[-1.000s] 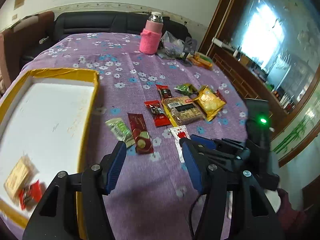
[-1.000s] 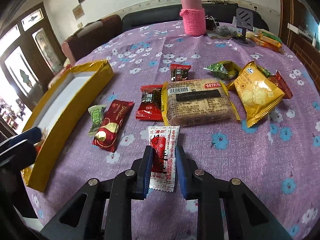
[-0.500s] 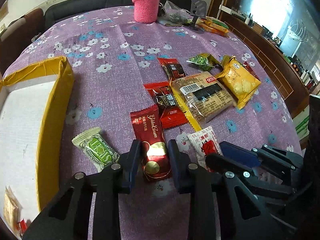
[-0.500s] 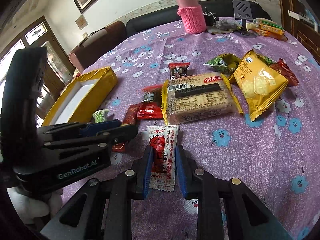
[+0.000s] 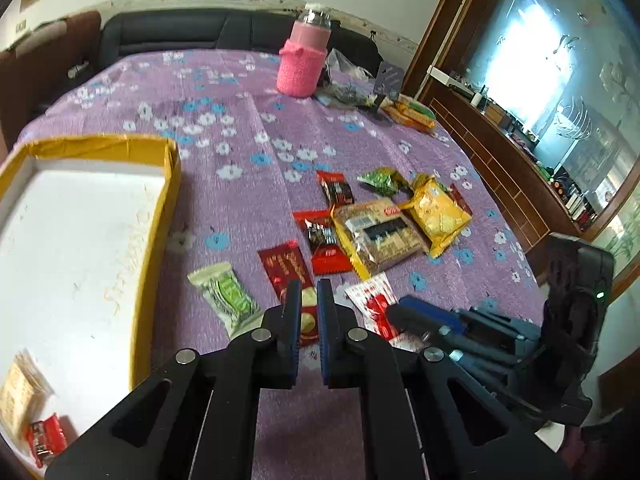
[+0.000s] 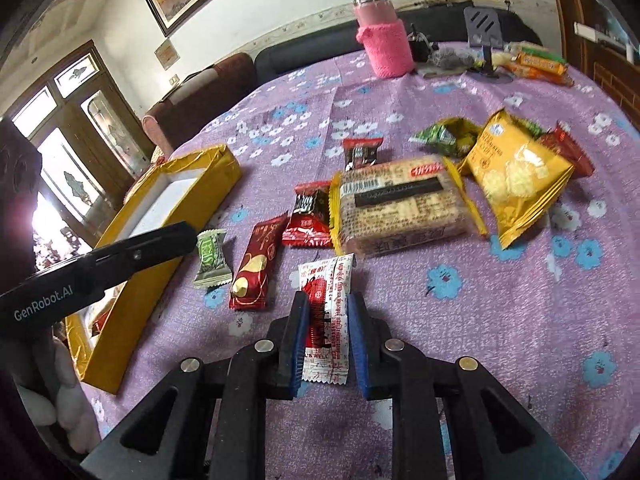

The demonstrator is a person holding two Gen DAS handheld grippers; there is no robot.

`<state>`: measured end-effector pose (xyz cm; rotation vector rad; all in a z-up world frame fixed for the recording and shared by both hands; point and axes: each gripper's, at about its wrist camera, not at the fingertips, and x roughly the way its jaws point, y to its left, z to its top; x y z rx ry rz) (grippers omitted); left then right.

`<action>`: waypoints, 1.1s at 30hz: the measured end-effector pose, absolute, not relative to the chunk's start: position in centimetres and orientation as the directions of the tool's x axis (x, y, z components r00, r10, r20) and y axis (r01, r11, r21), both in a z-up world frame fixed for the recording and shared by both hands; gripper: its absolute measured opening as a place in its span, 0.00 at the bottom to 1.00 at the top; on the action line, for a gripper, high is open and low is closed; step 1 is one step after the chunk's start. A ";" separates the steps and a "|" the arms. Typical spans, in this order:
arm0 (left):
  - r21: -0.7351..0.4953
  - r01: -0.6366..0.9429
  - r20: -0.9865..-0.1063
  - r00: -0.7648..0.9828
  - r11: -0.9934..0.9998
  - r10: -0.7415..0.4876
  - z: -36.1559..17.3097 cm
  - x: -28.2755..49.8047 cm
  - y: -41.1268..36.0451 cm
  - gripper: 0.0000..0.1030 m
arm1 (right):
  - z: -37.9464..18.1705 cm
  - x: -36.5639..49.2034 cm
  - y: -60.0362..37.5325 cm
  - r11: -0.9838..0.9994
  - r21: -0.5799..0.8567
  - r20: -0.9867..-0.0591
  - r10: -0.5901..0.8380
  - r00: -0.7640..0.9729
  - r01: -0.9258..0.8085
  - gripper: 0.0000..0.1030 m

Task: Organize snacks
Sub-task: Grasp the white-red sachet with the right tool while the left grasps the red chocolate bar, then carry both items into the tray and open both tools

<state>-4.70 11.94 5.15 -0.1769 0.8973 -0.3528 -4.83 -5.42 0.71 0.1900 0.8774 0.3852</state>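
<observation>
My right gripper (image 6: 328, 300) is closing, its pads pressing both sides of a red-and-white sachet (image 6: 332, 276), also seen as the sachet (image 5: 370, 296) under the right gripper (image 5: 404, 314). My left gripper (image 5: 308, 288) is closing too, jaws almost together, nothing held. A dark red bar (image 5: 284, 264) shows through their gap. In the right wrist view that bar (image 6: 256, 264) lies flat and free on the cloth, while the left fingers (image 6: 160, 244) end beside the green candy (image 6: 210, 256). The yellow box (image 5: 168, 200) sits left.
Behind the sachet lie a cracker pack (image 6: 400, 208), a yellow bag (image 6: 516, 176), two red-and-black packets (image 6: 308, 216) and a green packet (image 6: 444, 136). A pink-sleeved bottle (image 6: 384, 44) stands far back. The box holds a cracker packet (image 5: 16, 396) and a red candy (image 5: 44, 436).
The left jaws went from wide open to nearly together, dipping around the dark red bar and then drawing back from it. The right gripper stayed on the sachet.
</observation>
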 end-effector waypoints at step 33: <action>-0.209 0.230 -0.732 0.608 0.951 -0.308 6.1 -5.7 11.4 0.20 | 0.2 -4.8 -1.4 0.951 0.111 -0.789 0.261 0.556 -0.289 0.46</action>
